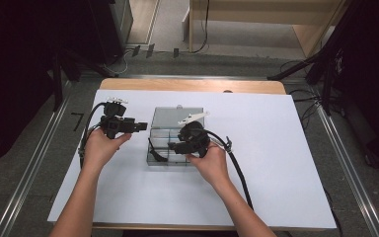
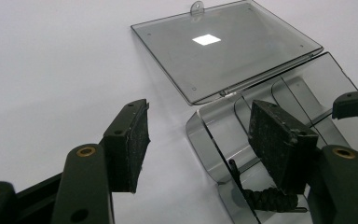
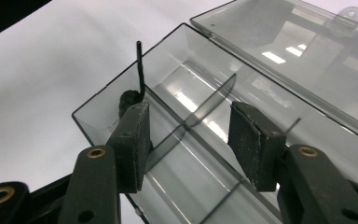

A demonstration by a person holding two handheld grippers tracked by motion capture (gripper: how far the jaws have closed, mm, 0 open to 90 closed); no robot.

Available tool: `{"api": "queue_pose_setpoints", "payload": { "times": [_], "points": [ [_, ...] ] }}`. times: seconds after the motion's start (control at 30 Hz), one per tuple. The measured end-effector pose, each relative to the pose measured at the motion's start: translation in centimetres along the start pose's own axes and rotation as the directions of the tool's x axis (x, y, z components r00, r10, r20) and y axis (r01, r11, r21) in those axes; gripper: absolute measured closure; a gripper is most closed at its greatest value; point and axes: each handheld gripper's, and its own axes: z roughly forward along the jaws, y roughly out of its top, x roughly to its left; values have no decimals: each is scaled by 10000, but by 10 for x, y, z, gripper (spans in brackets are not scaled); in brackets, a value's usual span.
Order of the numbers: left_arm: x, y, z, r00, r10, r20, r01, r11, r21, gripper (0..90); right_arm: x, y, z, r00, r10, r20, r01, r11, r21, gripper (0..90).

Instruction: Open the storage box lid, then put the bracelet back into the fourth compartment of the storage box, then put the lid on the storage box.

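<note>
Hovering over a clear compartment box on the white tabletop, your right hand-held gripper has its jaws spread with nothing between the pads, the dividers of the box showing through the gap in the right gripper view. Your left hand-held gripper waits just left of the box, jaws parted and empty too. A black hair tie sits in the compartment at the box's near left corner, its coiled body bunched against the wall and one thin tail standing up above the rim. The box lies with its long axis running left to right across the tabletop in the high view, its hinged lid thrown back flat on the far side, tab pointing away from you. Both your hands come in from the near edge.
</note>
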Motion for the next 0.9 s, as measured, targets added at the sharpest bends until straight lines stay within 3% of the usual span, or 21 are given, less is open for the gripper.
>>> {"api": "queue_pose_setpoints", "payload": {
  "times": [0.77,0.9],
  "points": [
    [-6,3,13,9999,95,72,-96,9998,177,419,-33,-1,-20,9968,470,641,-439,9978,-487,495],
    [-8,5,16,9999,137,67,-138,9997,223,420,-39,0,-22,9946,758,709,-729,9964,-429,491]
  ]
}}
